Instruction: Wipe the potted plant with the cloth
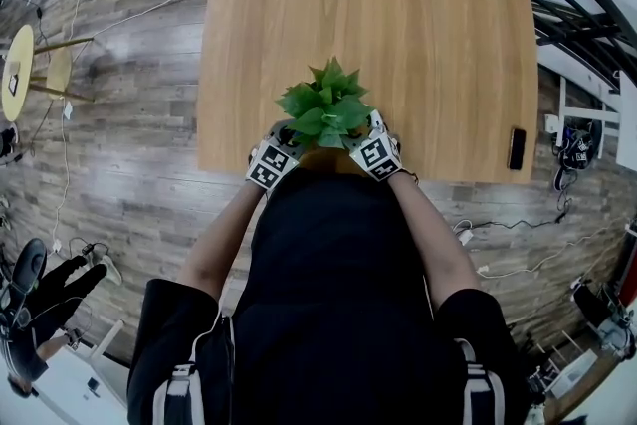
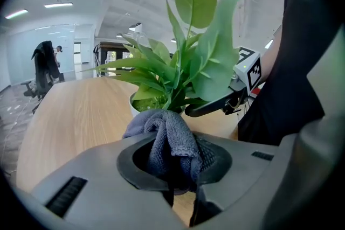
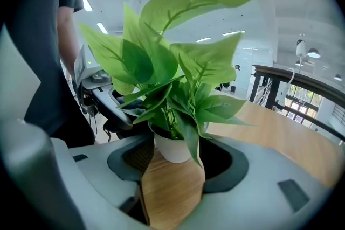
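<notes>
Wood table fills the top of the head view. The plant sits at its near edge, dead centre of the frame, in a white pot. Left gripper comes in at the lower left of the leaves, with its jaws pinched tight on a bunched grey cloth. The wad pokes out past the tips and sits just in front of the pot, right under the lowest leaves. Can't tell if it's actually touching them. Right gripper is on the other side of the plant, jaws spread wide, and the pot stands in the gap at their far end, not squeezed as far as I can see. Black phone lies near the table's right edge, well apart from everything else.
</notes>
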Demonstrator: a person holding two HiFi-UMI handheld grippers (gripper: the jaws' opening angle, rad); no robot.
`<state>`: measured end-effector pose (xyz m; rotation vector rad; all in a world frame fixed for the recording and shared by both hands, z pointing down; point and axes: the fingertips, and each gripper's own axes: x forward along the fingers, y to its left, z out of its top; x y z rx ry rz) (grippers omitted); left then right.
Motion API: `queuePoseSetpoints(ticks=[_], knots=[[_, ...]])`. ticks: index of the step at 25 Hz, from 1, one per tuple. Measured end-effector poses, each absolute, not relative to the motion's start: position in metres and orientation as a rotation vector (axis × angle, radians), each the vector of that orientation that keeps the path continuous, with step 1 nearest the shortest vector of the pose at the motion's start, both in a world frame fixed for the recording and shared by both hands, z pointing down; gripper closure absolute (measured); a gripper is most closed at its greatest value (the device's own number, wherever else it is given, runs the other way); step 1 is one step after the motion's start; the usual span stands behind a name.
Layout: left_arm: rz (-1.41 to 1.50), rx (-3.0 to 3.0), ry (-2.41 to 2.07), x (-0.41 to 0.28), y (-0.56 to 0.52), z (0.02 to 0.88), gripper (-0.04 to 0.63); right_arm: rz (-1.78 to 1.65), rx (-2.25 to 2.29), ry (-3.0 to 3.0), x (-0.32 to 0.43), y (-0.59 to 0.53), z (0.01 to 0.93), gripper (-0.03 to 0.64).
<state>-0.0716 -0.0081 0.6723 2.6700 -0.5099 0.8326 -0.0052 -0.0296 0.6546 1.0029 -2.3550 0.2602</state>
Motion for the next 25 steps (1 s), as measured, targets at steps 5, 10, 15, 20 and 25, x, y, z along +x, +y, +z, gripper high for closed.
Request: queuePoseSetpoints(ticks=[5, 10, 15, 20, 25], knots=[[0.817, 2.619, -0.601, -0.082, -0.023, 0.673, 0.481, 0.26, 0.959, -2.389, -0.014, -0.019, 0.651, 0.37], [0.799, 2.58, -0.691, -0.098, -0.042, 0.673, 0.481, 0.221, 0.819, -2.417, -0.027, 0.001, 0.652, 0.37], [0.791, 2.543, -0.743, -0.106, -0.056, 0.676, 0.482, 0.293, 0.888, -2.378, -0.009, -0.007, 0.661, 0.37], [0.777, 2.55, -0.744, -0.101, -0.057, 0.672, 0.48, 0.329, 0.979, -2.372, 0.004, -0.017, 0.656, 0.37], [0.709, 2.547, -0.712, -0.096, -0.047, 0.666, 0.48, 0.322, 0.957, -2.383, -0.002, -0.016, 0.653, 0.37]])
